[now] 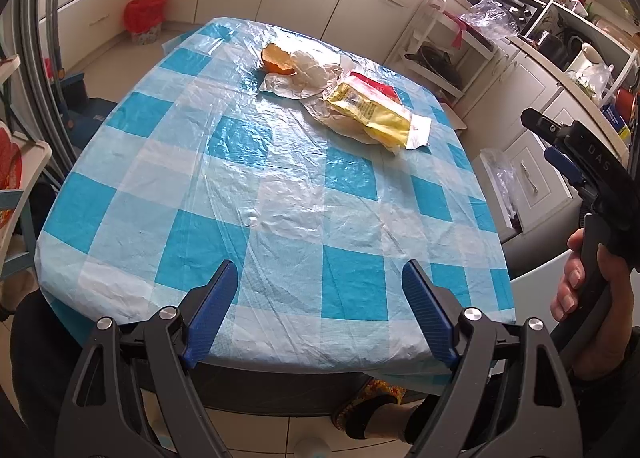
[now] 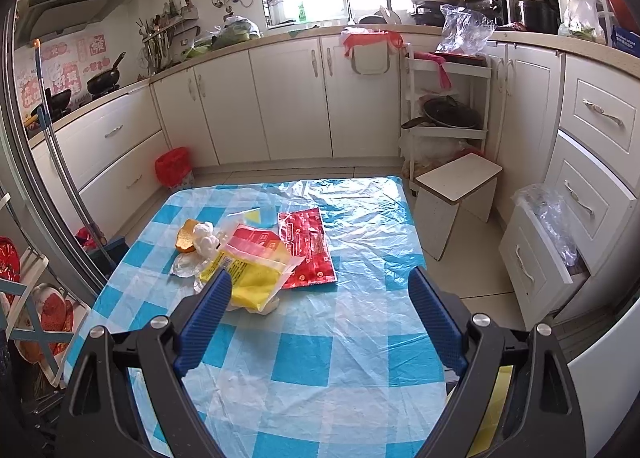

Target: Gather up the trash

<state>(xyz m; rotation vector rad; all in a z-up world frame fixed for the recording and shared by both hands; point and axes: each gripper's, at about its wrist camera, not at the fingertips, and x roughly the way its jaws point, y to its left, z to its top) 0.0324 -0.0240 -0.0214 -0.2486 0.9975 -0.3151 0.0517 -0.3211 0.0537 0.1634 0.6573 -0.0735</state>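
A small heap of trash lies on the blue-and-white checked table (image 1: 280, 193) (image 2: 360, 338): an orange peel (image 1: 276, 57) (image 2: 187, 238), crumpled white tissue (image 1: 310, 67) (image 2: 205, 238), a yellow wrapper (image 1: 374, 111) (image 2: 248, 270) and a flat red wrapper (image 2: 310, 250) (image 1: 376, 85). My left gripper (image 1: 320, 278) hangs open over the near table edge, far from the heap. My right gripper (image 2: 320, 290) is open above the table, its left finger just in front of the yellow wrapper. Nothing sits between either pair of fingers. In the left wrist view the right gripper (image 1: 560, 149) shows at the right edge, held by a hand (image 1: 576, 282).
A bin lined with a red bag (image 1: 145, 17) (image 2: 174, 167) stands on the floor beyond the table's far left corner. A white stool (image 2: 456, 197) and a shelf rack (image 2: 444, 109) stand at the far right. White cabinets run along the walls; a drawer (image 2: 548, 242) is open at right.
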